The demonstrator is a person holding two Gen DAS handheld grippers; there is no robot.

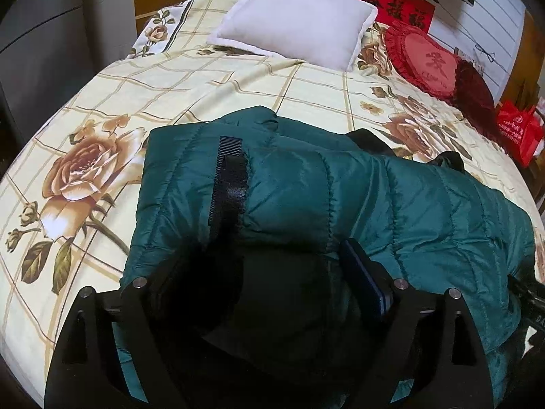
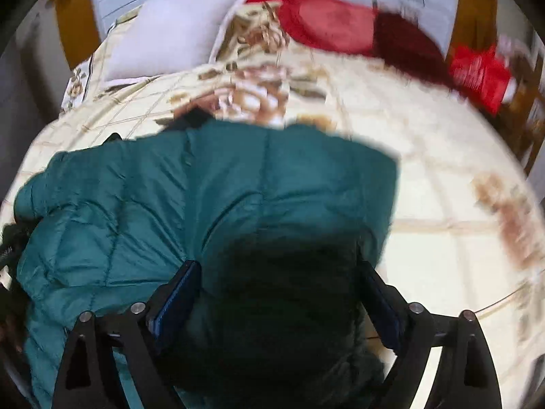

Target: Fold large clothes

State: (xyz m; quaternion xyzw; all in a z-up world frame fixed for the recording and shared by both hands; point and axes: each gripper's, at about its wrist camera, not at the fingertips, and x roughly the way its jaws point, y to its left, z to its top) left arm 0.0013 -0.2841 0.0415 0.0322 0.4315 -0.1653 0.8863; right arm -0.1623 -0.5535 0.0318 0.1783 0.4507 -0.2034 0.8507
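Grippers, left gripper (image 1: 269, 272) and right gripper (image 2: 276, 293), are each pinching the teal puffer jacket (image 1: 340, 187) at frame centre, over the floral bed (image 1: 204, 78).

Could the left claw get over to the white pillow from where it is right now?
Probably not yet. The left claw has the bulky green jacket bunched between its fingers, so it is occupied. The white pillow lies beyond it at the head of the bed, with only open bedspread between.
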